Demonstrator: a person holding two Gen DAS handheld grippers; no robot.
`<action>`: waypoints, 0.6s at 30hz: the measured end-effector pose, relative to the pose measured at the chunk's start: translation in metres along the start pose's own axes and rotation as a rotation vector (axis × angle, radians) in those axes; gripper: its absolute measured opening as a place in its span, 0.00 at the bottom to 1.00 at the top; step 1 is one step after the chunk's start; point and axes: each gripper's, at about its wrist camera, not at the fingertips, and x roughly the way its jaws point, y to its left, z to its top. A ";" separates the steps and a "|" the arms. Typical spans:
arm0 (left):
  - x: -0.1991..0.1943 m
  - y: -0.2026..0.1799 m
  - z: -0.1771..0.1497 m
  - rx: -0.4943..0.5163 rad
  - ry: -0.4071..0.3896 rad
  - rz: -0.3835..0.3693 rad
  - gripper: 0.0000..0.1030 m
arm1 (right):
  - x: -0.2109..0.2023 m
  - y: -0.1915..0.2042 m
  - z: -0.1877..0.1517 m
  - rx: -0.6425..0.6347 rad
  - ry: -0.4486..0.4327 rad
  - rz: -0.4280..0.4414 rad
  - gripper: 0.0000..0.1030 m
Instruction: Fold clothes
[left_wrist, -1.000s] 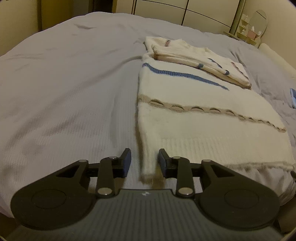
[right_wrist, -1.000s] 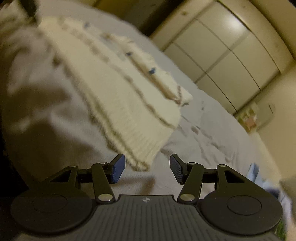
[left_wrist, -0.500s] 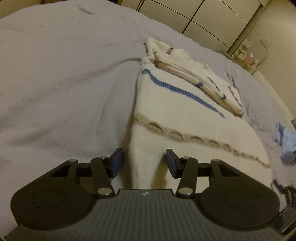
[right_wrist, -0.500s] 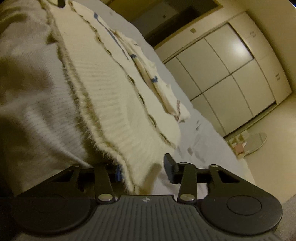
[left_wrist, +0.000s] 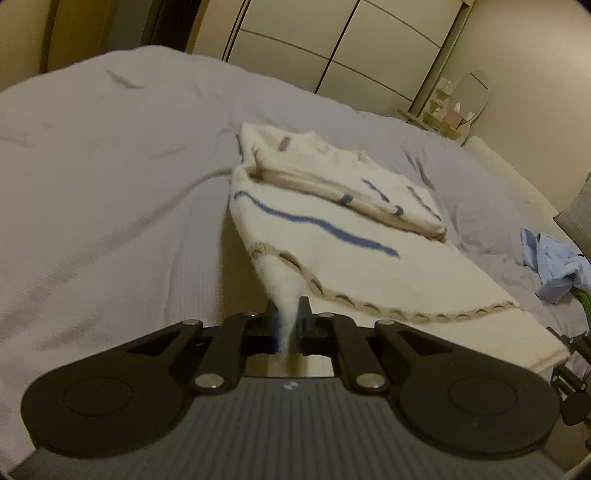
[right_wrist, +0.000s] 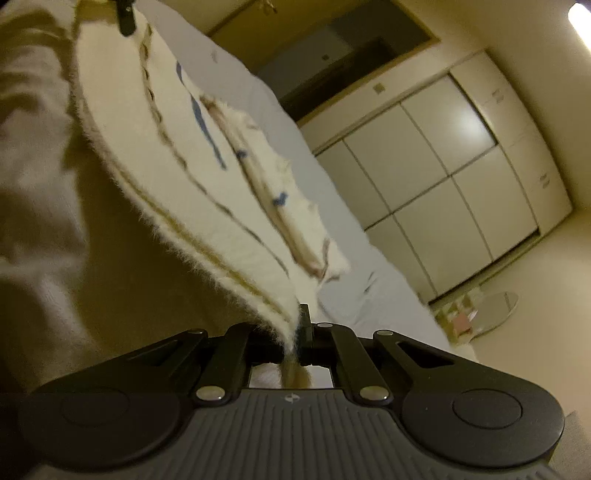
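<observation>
A cream knitted sweater with a blue stripe and a tan scalloped band lies on the grey bedspread, its sleeves folded across the far end. My left gripper is shut on the sweater's near left hem corner, which is pulled up off the bed. In the right wrist view the sweater hangs in a raised sheet, and my right gripper is shut on its other hem corner. The left gripper's tip shows at the top left of that view, holding the far end of the hem.
A crumpled light-blue garment lies on the bed at the right. White wardrobe doors stand beyond the bed. A small oval mirror with shelf items sits in the far right corner. Bare bedspread stretches left of the sweater.
Both grippers went from open around the hem corners to shut on them. Both have risen, lifting the sweater's near edge off the bed.
</observation>
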 end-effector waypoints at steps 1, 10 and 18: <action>-0.006 -0.001 -0.002 0.001 -0.005 -0.001 0.05 | -0.006 -0.001 0.001 -0.005 -0.006 -0.004 0.02; -0.097 -0.003 -0.063 -0.059 -0.018 -0.052 0.05 | -0.086 -0.004 -0.010 0.022 -0.011 0.029 0.02; -0.109 -0.001 -0.079 -0.101 0.062 -0.037 0.05 | -0.116 -0.005 -0.009 0.038 0.015 0.101 0.02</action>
